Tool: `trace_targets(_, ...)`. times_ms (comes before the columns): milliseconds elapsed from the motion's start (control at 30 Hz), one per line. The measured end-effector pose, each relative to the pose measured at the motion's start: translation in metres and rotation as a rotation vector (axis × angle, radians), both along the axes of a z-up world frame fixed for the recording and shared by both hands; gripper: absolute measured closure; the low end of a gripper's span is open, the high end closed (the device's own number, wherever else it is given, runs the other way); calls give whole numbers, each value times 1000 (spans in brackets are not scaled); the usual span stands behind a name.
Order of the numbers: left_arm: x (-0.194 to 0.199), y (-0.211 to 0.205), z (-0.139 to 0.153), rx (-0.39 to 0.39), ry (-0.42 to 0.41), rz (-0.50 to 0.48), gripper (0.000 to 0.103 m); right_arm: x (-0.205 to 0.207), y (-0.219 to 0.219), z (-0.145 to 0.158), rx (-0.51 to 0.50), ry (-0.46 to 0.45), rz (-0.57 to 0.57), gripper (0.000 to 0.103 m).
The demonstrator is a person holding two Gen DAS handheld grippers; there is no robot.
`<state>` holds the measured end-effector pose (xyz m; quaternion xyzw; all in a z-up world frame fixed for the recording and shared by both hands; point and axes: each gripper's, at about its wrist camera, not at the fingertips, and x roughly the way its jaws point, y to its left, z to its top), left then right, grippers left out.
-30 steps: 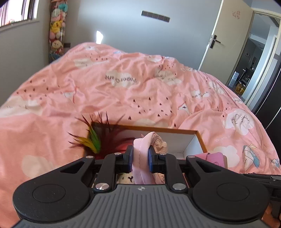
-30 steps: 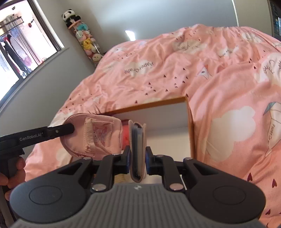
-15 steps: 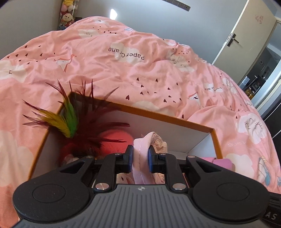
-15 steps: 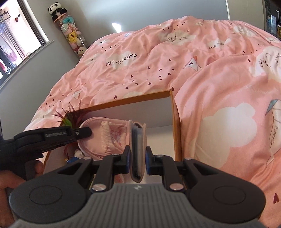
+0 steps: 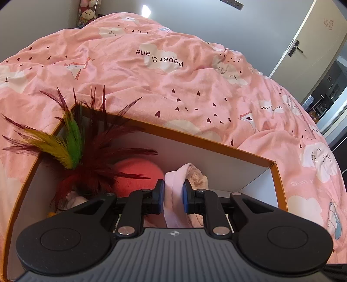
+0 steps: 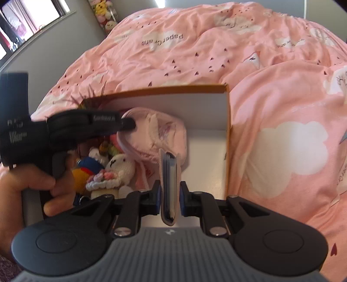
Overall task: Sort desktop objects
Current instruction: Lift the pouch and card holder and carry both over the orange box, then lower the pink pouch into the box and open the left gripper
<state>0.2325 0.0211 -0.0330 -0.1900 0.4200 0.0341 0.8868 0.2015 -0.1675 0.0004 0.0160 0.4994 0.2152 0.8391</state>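
Observation:
An orange-rimmed white box (image 5: 195, 140) (image 6: 227, 130) lies on the pink bed. My left gripper (image 5: 173, 195) is shut on a pale pink pouch (image 5: 175, 208) and holds it inside the box; the pouch also shows in the right wrist view (image 6: 156, 134), with the left gripper (image 6: 128, 124) at its edge. My right gripper (image 6: 170, 195) is shut on a small pink card holder (image 6: 170, 184), upright over the box's right part. A feather toy (image 5: 71, 147) and a red plush (image 5: 138, 173) sit in the box's left part.
Small plush toys (image 6: 117, 171) lie in the box's near left. The pink duvet (image 5: 195, 76) surrounds the box. A door (image 5: 308, 39) stands at the far right, and a tube of plush toys (image 6: 106, 15) stands in the corner by the window.
Both grippers have moved forward and down over the box with their loads. The pink pouch now sits lower, inside the box, and the card holder is above the box's right side.

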Motion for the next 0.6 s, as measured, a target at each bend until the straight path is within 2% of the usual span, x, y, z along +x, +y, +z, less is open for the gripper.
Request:
trace_targets(267,-10,3,-2,-39,50,-11,83,13,7,-15,-24,-1,-29,86)
trace_targets(600,-19,-2,-23,-144,197,-82,82,27,4,-16,-57,-51,-68,86)
